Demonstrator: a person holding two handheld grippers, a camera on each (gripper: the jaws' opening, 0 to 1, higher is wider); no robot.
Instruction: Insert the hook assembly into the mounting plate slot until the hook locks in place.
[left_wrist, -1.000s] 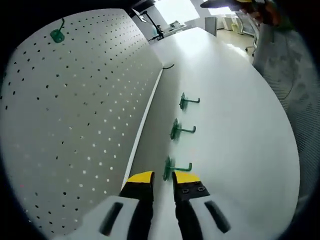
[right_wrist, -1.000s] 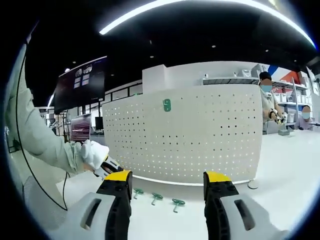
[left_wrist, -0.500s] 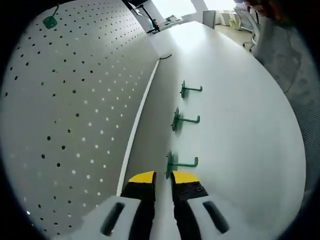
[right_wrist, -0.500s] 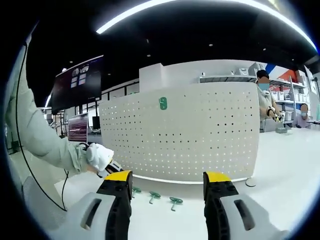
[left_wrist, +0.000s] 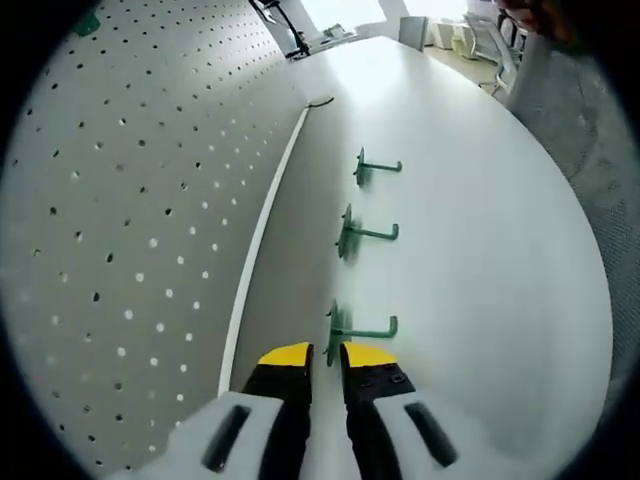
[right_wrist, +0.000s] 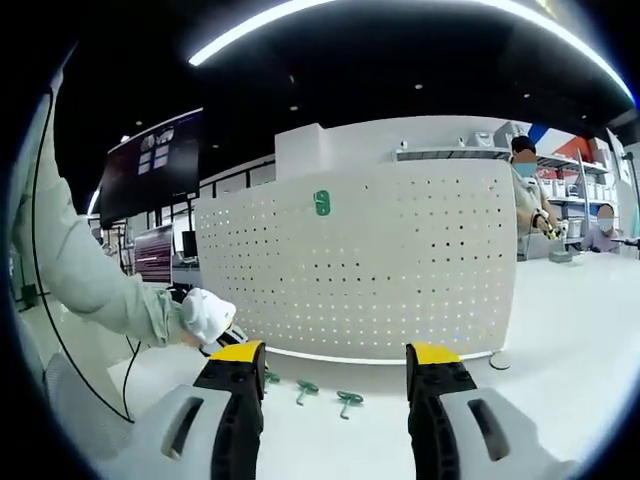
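- Bright, even light washes the white table (left_wrist: 480, 250), with glare at its far end by the windows.
- A curved ceiling light strip (right_wrist: 400, 12) glows against a dark ceiling.
- Fisheye distortion bends the pegboard (right_wrist: 380, 270); edges soften.

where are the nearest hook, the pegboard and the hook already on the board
nearest hook (left_wrist: 362, 329), left gripper view, on its straight stem
pegboard (right_wrist: 400, 270), right gripper view, on its white perforated face
mounted hook (right_wrist: 322, 203), right gripper view, on its green plate
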